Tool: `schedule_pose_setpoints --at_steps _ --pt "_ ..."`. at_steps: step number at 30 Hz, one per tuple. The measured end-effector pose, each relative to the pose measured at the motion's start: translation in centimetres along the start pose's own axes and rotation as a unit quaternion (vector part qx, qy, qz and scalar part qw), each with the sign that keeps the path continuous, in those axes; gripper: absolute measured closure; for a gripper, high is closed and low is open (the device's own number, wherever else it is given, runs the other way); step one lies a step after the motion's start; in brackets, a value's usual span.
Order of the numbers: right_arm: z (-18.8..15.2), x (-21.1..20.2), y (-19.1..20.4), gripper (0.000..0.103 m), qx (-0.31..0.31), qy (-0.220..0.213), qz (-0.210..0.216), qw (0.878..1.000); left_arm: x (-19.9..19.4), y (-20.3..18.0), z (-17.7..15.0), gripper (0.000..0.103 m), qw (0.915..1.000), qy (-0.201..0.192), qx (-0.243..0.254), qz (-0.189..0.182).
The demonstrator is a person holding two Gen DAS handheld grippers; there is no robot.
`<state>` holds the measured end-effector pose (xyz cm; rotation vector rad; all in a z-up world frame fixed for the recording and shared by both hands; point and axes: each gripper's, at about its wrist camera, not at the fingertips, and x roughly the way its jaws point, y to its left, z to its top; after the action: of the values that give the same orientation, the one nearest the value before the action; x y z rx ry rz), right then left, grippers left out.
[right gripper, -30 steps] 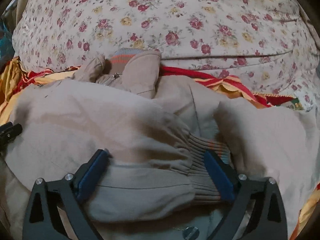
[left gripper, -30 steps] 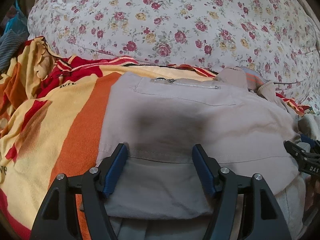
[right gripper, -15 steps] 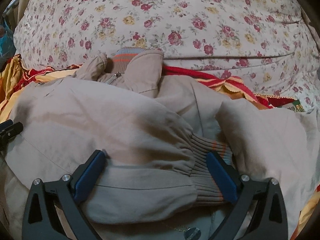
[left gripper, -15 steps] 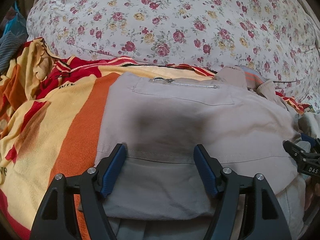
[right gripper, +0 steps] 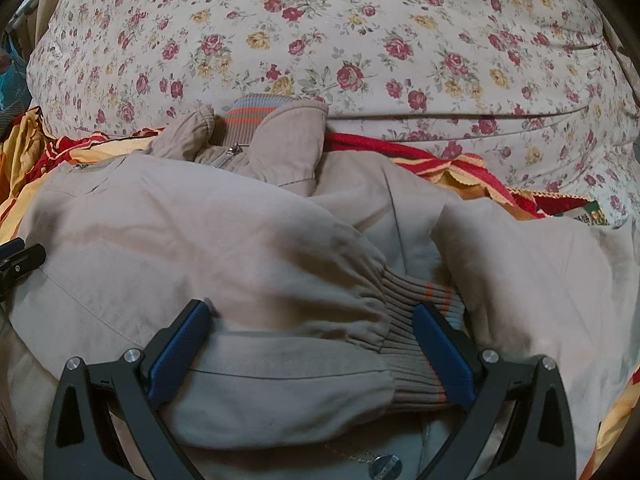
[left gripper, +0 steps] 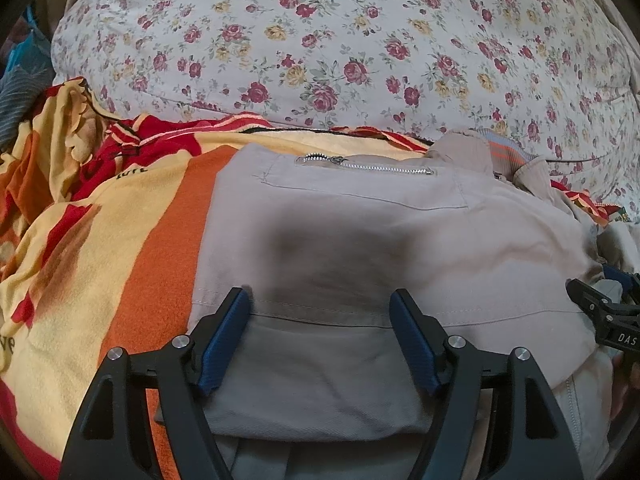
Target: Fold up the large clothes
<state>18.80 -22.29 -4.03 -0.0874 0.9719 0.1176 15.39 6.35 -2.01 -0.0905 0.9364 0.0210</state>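
A beige jacket (left gripper: 360, 240) lies folded on the bed, its zip pocket (left gripper: 368, 168) at the far edge. My left gripper (left gripper: 320, 300) stands open just above the jacket's near folded edge, blue pads apart and pressing nothing. In the right wrist view the same jacket (right gripper: 200, 232) shows a sleeve laid across it, ending in a ribbed cuff (right gripper: 416, 320). My right gripper (right gripper: 310, 312) is open wide over that sleeve, one pad by the cuff. The collar (right gripper: 256, 120) bunches at the far side. Each gripper shows at the other view's edge: right gripper (left gripper: 600, 312), left gripper (right gripper: 20, 260).
A big floral pillow (left gripper: 340, 40) fills the far side. A yellow, orange and red blanket (left gripper: 100, 260) lies under the jacket and spreads left. Bluish cloth (left gripper: 20, 80) sits at the far left edge.
The left jaws have spread slightly wider over the jacket's edge. Both hands have stayed where they were and the jacket has not shifted.
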Motion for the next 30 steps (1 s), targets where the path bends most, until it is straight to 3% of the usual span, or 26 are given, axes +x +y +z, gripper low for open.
schedule_pose_setpoints --at_steps 20,26,30 --pt "0.1 -0.3 0.1 0.000 -0.005 -0.004 -0.012 1.000 0.0 0.0 0.0 0.041 1.0000 0.000 0.000 0.000" --pt "0.2 -4.6 -0.8 0.001 0.010 -0.053 -0.014 0.998 -0.1 0.1 0.0 0.041 1.0000 -0.002 -0.002 -0.005" --pt "0.8 -8.2 -4.4 0.001 0.018 -0.095 -0.041 0.994 -0.2 0.0 -0.1 0.041 1.0000 -0.003 0.001 -0.003"
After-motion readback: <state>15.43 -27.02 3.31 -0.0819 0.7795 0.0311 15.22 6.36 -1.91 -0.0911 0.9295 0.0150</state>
